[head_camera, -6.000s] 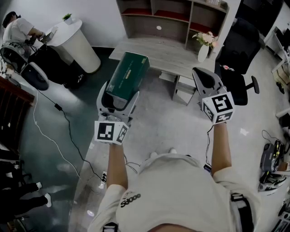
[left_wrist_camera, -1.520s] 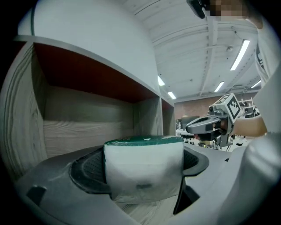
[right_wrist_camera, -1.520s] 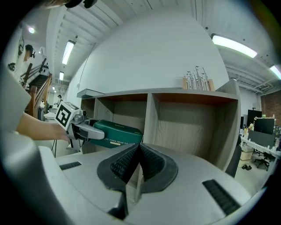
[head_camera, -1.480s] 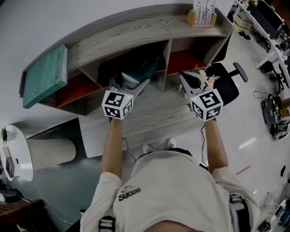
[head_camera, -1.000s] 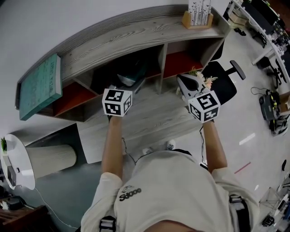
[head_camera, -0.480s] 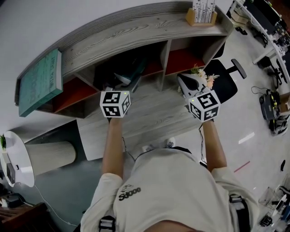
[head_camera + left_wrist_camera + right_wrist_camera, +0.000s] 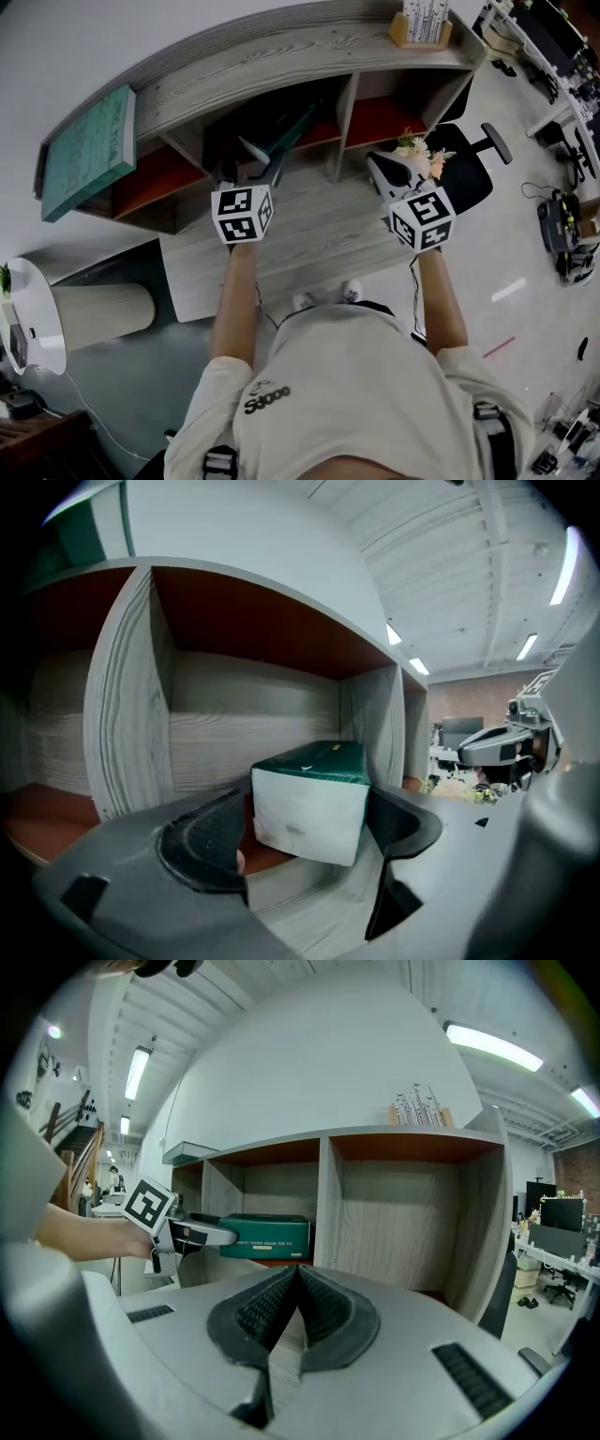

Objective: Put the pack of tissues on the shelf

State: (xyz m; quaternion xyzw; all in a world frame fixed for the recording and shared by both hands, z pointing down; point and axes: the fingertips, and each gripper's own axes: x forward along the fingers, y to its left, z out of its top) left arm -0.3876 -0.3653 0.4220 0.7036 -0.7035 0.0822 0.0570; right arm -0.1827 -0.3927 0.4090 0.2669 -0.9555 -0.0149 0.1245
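Observation:
The green pack of tissues (image 7: 292, 127) (image 7: 309, 799) lies on the red floor of the shelf's (image 7: 281, 56) middle compartment, white end toward me. My left gripper (image 7: 251, 161) (image 7: 305, 825) is open at the compartment's mouth. Its jaws stand either side of the pack's near end, with a gap showing on the left side. The right gripper view shows the pack (image 7: 265, 1237) resting in the shelf with the left gripper (image 7: 202, 1234) just before it. My right gripper (image 7: 386, 172) (image 7: 292, 1302) is shut and empty, held over the desk in front of the right-hand compartment.
A grey desk (image 7: 309, 225) stands below the shelf. A teal book (image 7: 89, 152) lies on the shelf's top at left, a wooden holder (image 7: 422, 23) at right. A vase of flowers (image 7: 419, 150) and a black office chair (image 7: 469, 173) are at right, a white round table (image 7: 56, 309) at left.
Six seconds ago the left gripper held the pack in the air. Over the last second that gripper has drawn back a little, while the pack stays in the compartment.

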